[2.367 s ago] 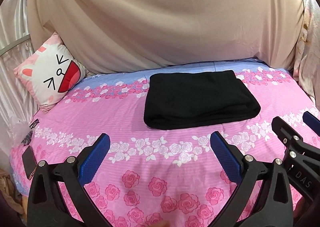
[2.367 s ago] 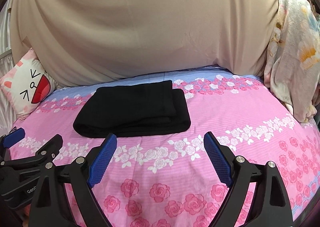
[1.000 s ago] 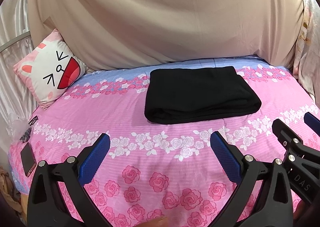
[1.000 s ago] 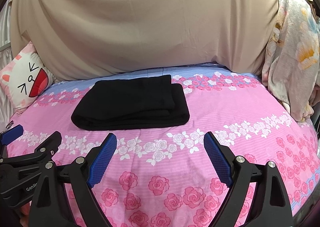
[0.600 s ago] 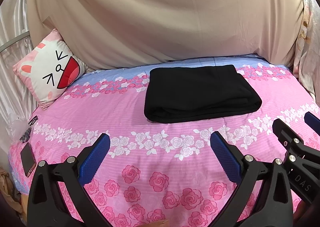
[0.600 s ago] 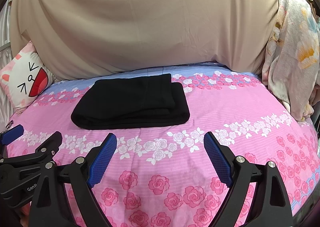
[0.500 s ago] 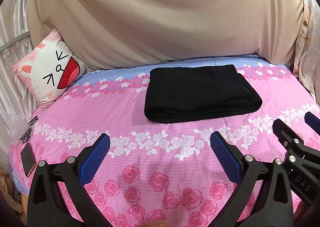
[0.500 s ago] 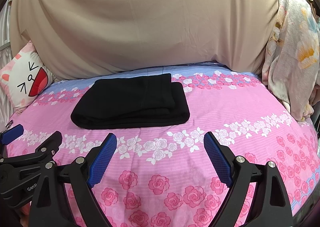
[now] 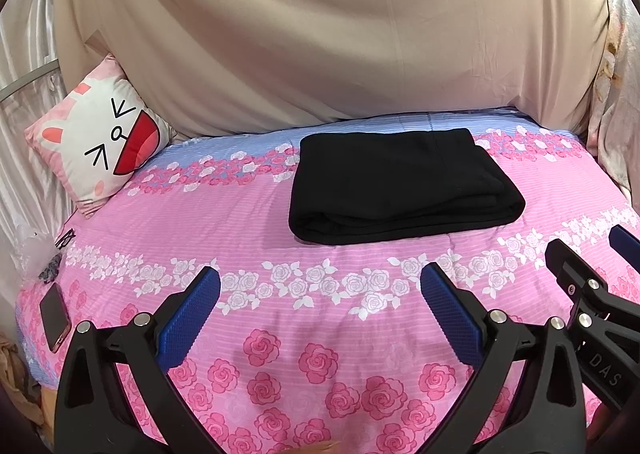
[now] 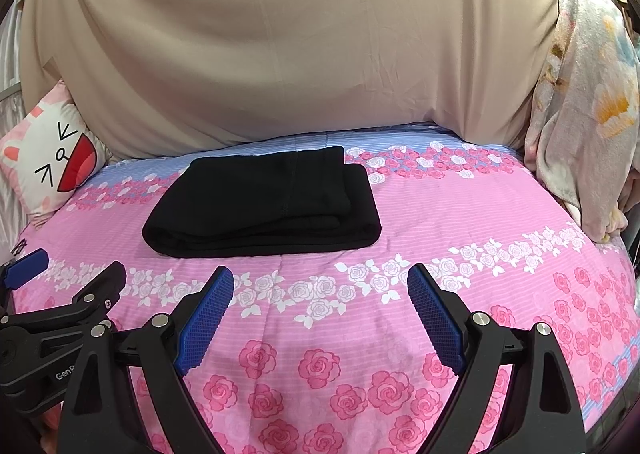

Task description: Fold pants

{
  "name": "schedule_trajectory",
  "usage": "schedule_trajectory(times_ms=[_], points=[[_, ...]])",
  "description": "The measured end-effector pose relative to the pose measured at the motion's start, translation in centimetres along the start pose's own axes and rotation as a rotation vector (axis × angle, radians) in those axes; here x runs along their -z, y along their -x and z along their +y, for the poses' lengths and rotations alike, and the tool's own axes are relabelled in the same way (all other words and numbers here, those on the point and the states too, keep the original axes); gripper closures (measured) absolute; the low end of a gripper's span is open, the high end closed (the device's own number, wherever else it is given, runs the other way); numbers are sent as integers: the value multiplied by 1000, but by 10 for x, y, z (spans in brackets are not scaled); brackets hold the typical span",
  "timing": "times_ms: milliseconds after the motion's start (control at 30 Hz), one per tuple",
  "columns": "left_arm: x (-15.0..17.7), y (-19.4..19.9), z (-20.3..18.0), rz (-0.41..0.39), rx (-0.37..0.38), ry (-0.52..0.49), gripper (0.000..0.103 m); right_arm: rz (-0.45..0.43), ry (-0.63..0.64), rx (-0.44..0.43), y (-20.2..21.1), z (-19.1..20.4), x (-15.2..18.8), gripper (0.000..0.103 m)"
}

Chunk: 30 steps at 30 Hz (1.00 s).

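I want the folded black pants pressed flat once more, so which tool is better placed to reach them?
Probably the left tool: the black pants lie almost straight ahead of it, while from the right tool they sit off to the left. Both are open, empty and short of the pants.

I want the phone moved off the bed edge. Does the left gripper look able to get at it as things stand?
Probably yes. The phone lies flat on the bedspread, off to one side of the open left gripper, with nothing lying between them.
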<state>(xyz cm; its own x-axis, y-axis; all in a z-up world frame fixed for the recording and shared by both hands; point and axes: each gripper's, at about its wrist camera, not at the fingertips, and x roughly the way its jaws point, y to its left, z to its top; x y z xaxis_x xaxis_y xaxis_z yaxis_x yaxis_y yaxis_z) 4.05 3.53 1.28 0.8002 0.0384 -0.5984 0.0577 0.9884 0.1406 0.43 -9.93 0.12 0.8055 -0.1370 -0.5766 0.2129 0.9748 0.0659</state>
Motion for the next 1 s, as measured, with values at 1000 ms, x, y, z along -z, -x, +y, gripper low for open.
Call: schedule_trajectory(times_ms=[1000], points=[[4, -11, 1, 51, 23, 0, 5, 22, 8, -2, -6, -5, 5, 17]])
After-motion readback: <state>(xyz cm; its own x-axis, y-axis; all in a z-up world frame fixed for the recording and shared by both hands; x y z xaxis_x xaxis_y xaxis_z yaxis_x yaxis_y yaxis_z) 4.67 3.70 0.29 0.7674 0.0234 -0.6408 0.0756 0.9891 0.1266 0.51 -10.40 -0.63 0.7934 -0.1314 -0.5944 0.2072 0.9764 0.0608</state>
